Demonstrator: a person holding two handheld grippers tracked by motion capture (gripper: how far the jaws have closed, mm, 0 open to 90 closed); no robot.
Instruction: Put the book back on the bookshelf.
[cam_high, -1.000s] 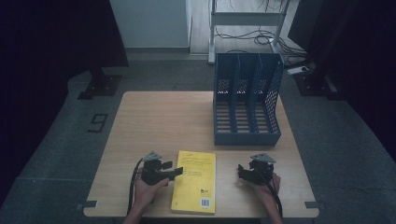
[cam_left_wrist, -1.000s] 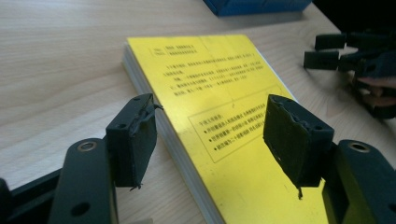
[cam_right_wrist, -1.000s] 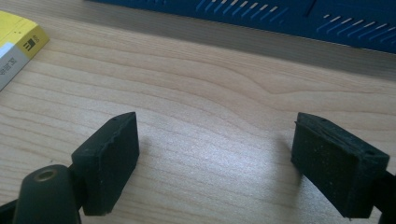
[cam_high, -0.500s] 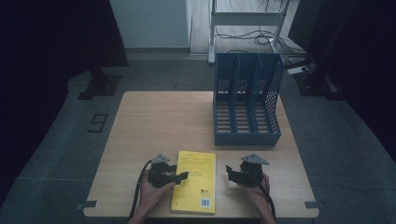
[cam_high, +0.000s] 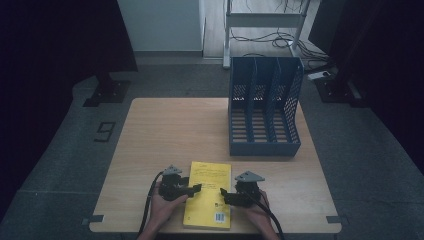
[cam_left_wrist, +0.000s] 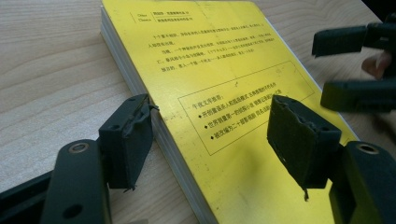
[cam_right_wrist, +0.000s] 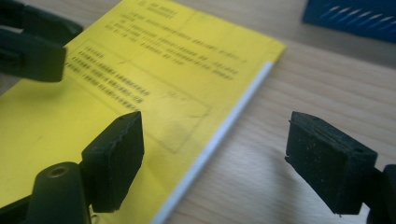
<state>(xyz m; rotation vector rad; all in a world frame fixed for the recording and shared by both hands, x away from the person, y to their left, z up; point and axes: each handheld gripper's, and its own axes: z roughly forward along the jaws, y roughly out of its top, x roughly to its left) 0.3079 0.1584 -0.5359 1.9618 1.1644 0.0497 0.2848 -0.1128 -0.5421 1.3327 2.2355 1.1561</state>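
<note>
In the high view, a yellow book is lying flat on the tabletop near the person's edge, its long axis running away from the person, and the left tongs and right tongs are flanking it, each pointing inward at a long side; a blue file rack is standing well beyond both, toward the far right. The two are about equally near the book, with the right tongs' tips already reaching over its right margin. In the left gripper view, the left tongs are gaping wide and have just been opening, with the book's page edge sitting between the pads but neither pad pressing on it; the cover is stretching ahead and to the right of them, and the other tongs are facing in from across it. In the right gripper view, the right tongs are also standing open, having just been closing a little, straddling the book's white-edged side without gripping; the book is lying left and ahead of them, bare tabletop to the right. Judging by this, the coming grip is turning on each pair closing across the book's thickness at its long sides.
</note>
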